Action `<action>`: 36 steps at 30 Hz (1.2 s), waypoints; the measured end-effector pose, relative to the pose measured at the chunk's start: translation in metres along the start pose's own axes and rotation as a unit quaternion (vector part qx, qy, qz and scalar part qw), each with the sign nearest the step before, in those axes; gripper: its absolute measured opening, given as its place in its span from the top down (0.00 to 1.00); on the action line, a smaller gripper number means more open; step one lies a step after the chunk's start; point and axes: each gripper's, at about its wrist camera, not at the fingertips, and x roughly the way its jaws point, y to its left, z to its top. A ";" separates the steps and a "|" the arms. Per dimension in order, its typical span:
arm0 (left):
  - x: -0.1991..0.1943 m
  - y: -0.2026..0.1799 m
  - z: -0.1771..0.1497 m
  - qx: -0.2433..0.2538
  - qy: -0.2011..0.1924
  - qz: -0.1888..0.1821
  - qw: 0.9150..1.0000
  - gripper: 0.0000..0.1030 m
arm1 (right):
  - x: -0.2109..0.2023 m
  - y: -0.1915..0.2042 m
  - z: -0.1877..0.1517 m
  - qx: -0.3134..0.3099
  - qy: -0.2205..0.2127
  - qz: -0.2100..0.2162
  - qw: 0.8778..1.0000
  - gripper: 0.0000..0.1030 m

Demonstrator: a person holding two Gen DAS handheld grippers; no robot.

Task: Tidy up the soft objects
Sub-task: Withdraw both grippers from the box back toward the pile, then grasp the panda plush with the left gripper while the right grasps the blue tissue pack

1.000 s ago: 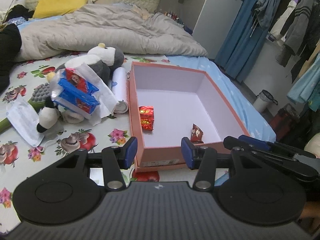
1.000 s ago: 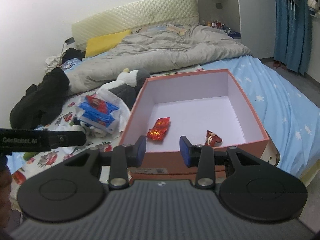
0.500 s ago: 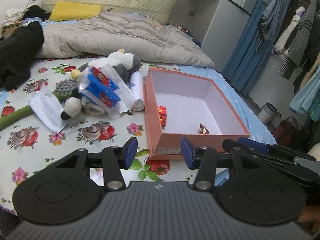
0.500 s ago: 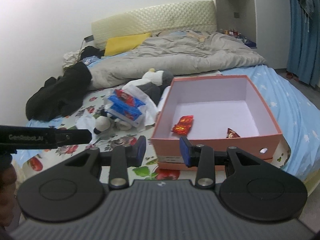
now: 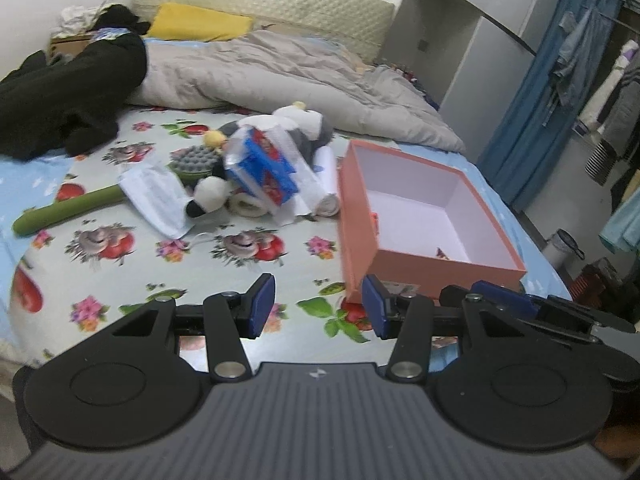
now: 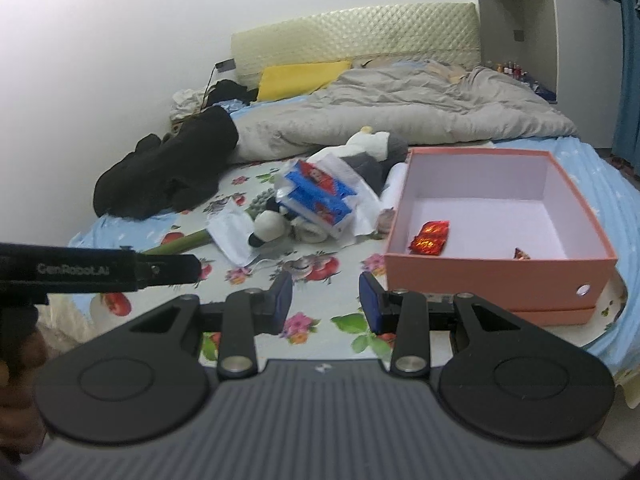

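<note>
Plush toy lies among tissue packs at ten o'clock of the pink box. Left gripper and right gripper hover spread, pinching nothing.

An open box sits on the bed sheet to the right, with a foil packet inside near its left wall and a smaller wrapper near its front wall. Left of the box lies a heap: a plush toy behind, a tissue pack on top, a face mask at the left front. A duvet lies behind.
</note>
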 end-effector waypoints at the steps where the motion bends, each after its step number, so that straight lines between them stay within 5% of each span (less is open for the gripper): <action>1: -0.003 0.003 -0.002 -0.004 -0.002 0.003 1.000 0.47 | 0.001 0.002 -0.001 -0.001 0.001 0.003 1.000 0.61; 12: -0.012 0.039 -0.020 -0.034 -0.007 0.019 0.999 0.47 | 0.019 0.013 -0.011 -0.019 0.008 -0.001 1.000 0.61; 36: 0.095 0.100 0.016 -0.045 0.039 0.057 0.997 0.42 | 0.129 0.002 0.018 -0.012 0.039 -0.020 0.999 0.61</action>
